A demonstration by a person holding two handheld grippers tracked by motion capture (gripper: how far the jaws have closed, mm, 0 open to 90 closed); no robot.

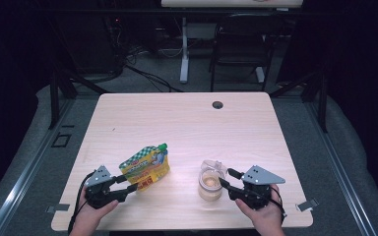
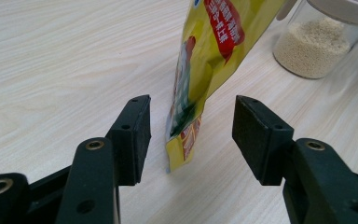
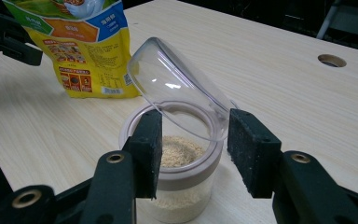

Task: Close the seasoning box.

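Observation:
A yellow stand-up pouch (image 1: 145, 167) with a green cap stands on the table's near left part. My left gripper (image 1: 129, 183) is open around the pouch's lower edge (image 2: 205, 70); in the left gripper view (image 2: 191, 126) both pads stand clear of it. To the right is a clear jar (image 1: 210, 184) holding pale grains, with its domed clear lid (image 3: 177, 93) flipped up. My right gripper (image 3: 195, 140) has a jaw on each side of the jar's rim (image 3: 186, 186), with a small gap at the right pad. The same gripper (image 1: 227, 178) reaches in from the jar's right.
The wooden table (image 1: 177, 118) has a cable hole (image 1: 218, 104) near its far edge. Beyond it stand a black chair (image 1: 243, 44) and a white desk leg (image 1: 184, 54) on the dark floor. Pouch and jar stand about a hand's width apart.

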